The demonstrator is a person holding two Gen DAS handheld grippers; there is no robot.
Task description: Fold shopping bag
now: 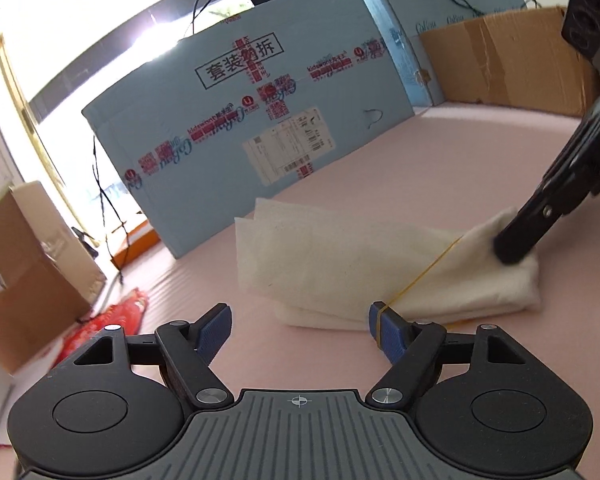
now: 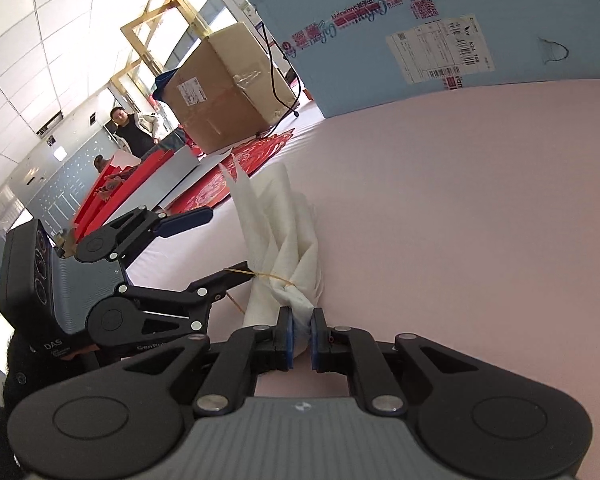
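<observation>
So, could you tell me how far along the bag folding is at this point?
The folding itself looks done: the white shopping bag lies as a compact bundle on the pink surface. In hand, the right gripper pinches one end, while a yellow rubber band stretches from the open left gripper's finger to the bundle. Left: seating the band around it and letting go.

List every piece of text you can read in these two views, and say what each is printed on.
"套装勿拆": black boxed print on the blue carton.
"kidswant": red tape strips across that carton.
"DAS": body of the left tongs, seen from the right wrist view.
"K24 188": shipping label on the carton; its remaining print is too small.
Label on the brown box: unreadable.
</observation>
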